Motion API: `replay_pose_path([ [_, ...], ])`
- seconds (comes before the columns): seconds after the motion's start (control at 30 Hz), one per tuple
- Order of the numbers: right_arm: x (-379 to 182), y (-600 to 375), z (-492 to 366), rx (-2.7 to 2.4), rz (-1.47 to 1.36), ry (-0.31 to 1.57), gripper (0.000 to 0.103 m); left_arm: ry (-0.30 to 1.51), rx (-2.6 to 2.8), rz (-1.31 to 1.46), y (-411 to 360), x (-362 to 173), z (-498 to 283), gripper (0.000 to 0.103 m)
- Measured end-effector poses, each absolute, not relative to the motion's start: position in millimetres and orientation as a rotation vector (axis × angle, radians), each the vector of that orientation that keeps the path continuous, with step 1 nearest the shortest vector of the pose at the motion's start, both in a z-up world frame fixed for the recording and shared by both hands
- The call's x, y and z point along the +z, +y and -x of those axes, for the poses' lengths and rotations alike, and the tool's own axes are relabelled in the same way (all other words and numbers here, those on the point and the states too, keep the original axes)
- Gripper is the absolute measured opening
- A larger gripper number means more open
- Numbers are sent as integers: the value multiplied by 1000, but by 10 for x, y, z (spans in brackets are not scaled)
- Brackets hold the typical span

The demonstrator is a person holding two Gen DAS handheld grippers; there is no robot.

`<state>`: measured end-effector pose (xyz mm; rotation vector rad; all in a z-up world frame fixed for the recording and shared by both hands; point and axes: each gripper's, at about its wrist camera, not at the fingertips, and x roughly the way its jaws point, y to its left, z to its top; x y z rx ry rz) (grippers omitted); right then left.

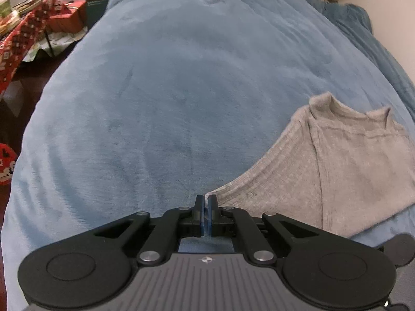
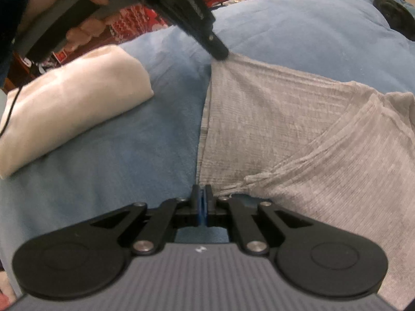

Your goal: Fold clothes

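1. A grey ribbed top (image 1: 337,165) lies flat on the blue blanket (image 1: 168,98) of a bed, filling the lower right of the left wrist view and the right half of the right wrist view.
2. The left gripper (image 1: 206,204) has its fingers pressed together, pinching a corner of the top's edge at bottom centre.
3. The right gripper (image 2: 201,194) is likewise closed tight, nipping another corner of the top's edge at the lower middle of its frame.
4. A folded cream cloth (image 2: 67,103) sits on the blanket at left, apart from the top.
5. In the upper left of the right wrist view, a hand (image 2: 77,5) holds the left gripper.
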<state>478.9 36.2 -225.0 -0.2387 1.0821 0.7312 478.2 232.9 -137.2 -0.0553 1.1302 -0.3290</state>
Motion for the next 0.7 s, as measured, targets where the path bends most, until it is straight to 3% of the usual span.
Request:
replay_pose_path([
  [0.13,-2219,338,-4723,730,264,1058,4,1150,-327,133,2427,-1398,-4775,3],
  [0.23,-2121,324,-4693,720,288,1020,16,1164,-339,98,2380,-1419,-4777,3],
  [0.53,-2240,653,-4744,753,480,993,24,1174,-345,78,2357,-1441,-4862,3],
  [0.6,-2342,675,-4794,763,484,1018,22,1182,-337,78,2381,-1454,-4884,3],
  [0.7,-2402,625,-4882,746,442,1038,5,1187,-323,90,2414,-1469,-4913,3],
])
